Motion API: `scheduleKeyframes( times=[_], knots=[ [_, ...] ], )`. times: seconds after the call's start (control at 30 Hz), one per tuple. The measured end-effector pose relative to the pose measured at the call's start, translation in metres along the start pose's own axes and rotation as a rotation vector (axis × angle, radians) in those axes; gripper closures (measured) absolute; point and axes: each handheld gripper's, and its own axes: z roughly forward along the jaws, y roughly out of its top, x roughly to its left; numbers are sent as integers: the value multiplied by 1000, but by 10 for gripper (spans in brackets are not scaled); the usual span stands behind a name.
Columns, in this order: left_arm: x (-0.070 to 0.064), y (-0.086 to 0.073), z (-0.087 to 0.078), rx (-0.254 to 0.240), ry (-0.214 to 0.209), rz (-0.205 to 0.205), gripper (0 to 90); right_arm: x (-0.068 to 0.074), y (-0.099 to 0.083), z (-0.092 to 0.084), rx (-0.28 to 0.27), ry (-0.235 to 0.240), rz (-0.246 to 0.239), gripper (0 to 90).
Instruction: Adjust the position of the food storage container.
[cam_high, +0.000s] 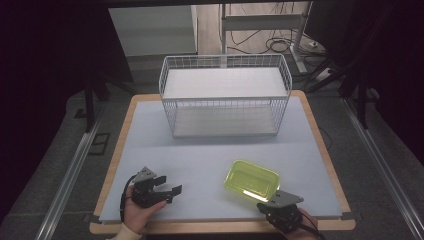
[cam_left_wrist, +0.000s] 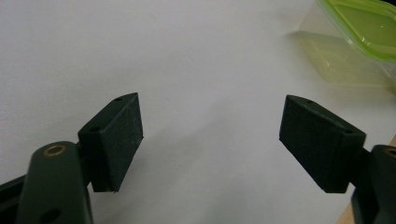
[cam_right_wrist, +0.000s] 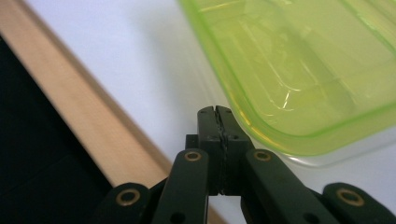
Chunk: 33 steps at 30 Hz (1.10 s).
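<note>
White foam mat, wire basket at the far side. Right gripper clenched empty beside green-lidded container; left gripper released. Approach step; next: open, straddle container.

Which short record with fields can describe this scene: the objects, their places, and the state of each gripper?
surface: pale table mat
container: green lidded box, near front right of the mat
basket: white wire basket, at the far side, nothing visible inside
left gripper: open, nothing between the jaws
right gripper: shut, tips beside the box's rim; whether they touch is unclear
</note>
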Motion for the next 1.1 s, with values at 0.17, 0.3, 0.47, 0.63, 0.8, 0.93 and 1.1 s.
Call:
scheduleKeyframes(
  times=[0.17,0.3,0.47,0.63,0.8,0.93,1.1],
  knots=[
    [0,0,0,2,0,0,210,-11,-2,-3,-9,-17,30,900],
    [0,0,0,3,1,1,210,-19,-3,-5,-14,-36,46,900],
    [0,0,1,4,-1,1,210,-31,-4,-7,-23,-55,76,900],
    [0,0,1,5,-2,1,210,-36,-5,-7,-28,-54,100,900],
    [0,0,0,1,-3,0,210,-41,-11,-16,-36,-55,117,900],
    [-1,0,2,6,-3,1,210,-57,-18,-25,-50,-89,165,900],
    [-2,1,2,5,-2,2,209,-80,-20,-28,-63,-122,212,900]
  ],
)
